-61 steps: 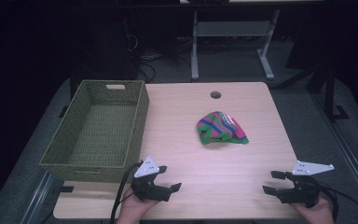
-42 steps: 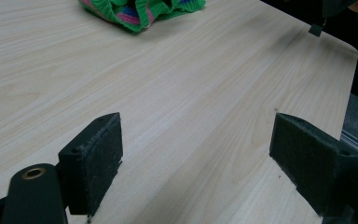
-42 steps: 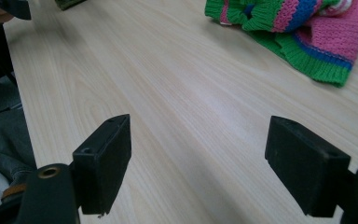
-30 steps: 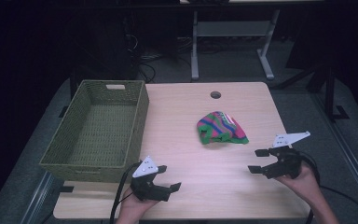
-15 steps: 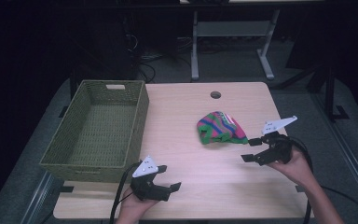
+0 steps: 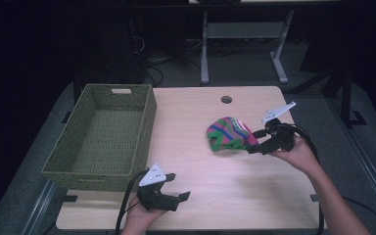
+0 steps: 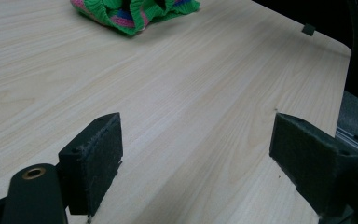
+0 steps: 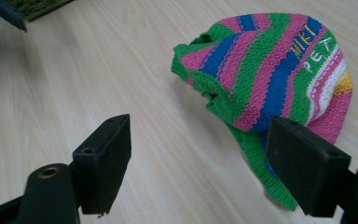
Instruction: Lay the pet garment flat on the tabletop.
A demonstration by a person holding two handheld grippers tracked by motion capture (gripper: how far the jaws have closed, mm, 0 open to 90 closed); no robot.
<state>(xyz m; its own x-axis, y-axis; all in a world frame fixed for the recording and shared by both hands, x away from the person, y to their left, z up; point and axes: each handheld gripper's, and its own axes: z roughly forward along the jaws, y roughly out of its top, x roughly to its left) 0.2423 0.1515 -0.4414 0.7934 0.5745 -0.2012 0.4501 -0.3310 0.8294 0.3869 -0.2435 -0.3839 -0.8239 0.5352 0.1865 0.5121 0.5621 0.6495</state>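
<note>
Right claw (image 6: 258, 143) sits at the striped knit hat (image 6: 229, 133), jaws spread wide, nothing gripped; in the right gripper view one pad overlaps the hat's edge. The hat lies crumpled on the bench (image 6: 196, 117), right of centre. Left claw (image 6: 176, 188) rests down at 6 o'clock, released too, well apart from the hat. Green basket (image 6: 103, 134) stands at 9 o'clock.

dim room, pale wood tabletop (image 6: 196, 117)
far behind it a grey metal stand (image 6: 240, 39) on dark floor (image 6: 372, 147); cables (image 6: 152, 54) at far left.
</note>
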